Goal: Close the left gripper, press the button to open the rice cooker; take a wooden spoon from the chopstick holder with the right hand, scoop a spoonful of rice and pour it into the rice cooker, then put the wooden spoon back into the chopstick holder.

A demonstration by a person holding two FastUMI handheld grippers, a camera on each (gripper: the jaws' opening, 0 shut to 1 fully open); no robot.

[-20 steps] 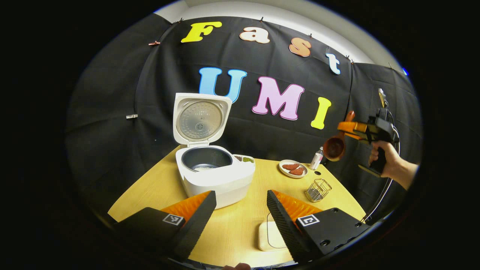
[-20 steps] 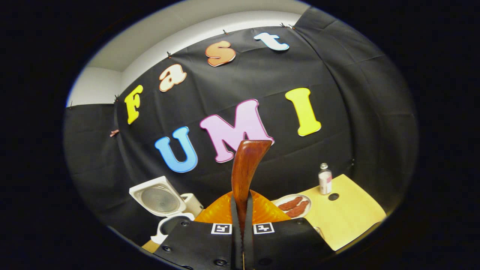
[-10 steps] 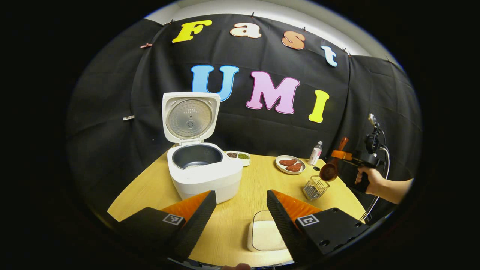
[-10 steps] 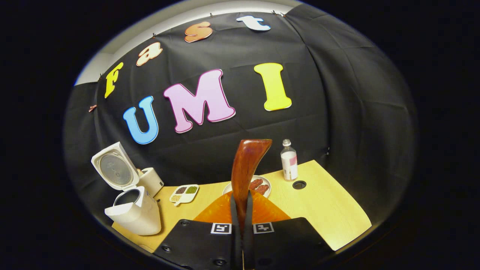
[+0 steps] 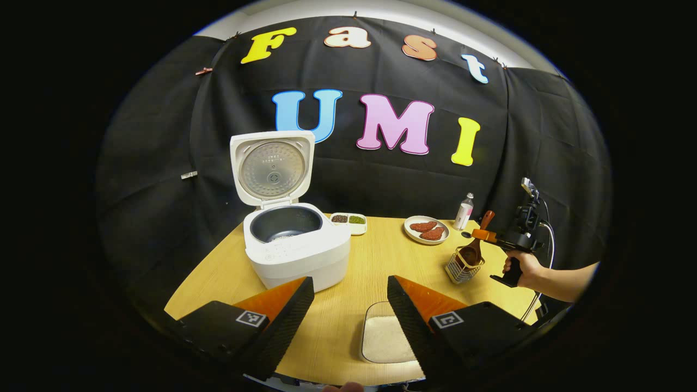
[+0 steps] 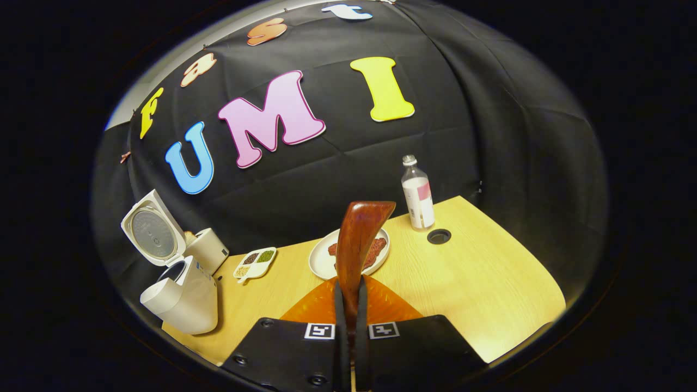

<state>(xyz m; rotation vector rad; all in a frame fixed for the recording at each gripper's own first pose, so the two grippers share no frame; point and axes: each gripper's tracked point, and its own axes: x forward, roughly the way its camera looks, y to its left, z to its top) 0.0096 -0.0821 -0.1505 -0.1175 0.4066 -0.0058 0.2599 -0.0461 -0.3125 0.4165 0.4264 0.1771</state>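
The white rice cooker (image 5: 297,242) stands open on the wooden table (image 5: 381,258), its lid (image 5: 272,169) upright and a little rice in the dark pot. My left gripper (image 5: 348,310) is open and low over the table's front, holding nothing. A clear container of rice (image 5: 384,337) lies just right of it. At the right, a hand (image 5: 520,267) holds my right gripper (image 5: 490,236), shut on the wooden spoon (image 5: 472,255), whose bowl sits inside the wire chopstick holder (image 5: 462,268). In the right gripper view the spoon's handle (image 6: 356,239) rises from my shut right gripper (image 6: 351,310).
A plate of reddish food (image 5: 426,230), a small bottle (image 5: 465,211) and a divided dish of beans (image 5: 348,220) stand along the table's back. The right gripper view has the cooker (image 6: 179,294), the plate (image 6: 318,261), the bottle (image 6: 417,190) and a cable hole (image 6: 439,236).
The right gripper has come down with the spoon, and the spoon's bowl has gone from the air into the wire holder. The left gripper stays open and has drawn back a little.
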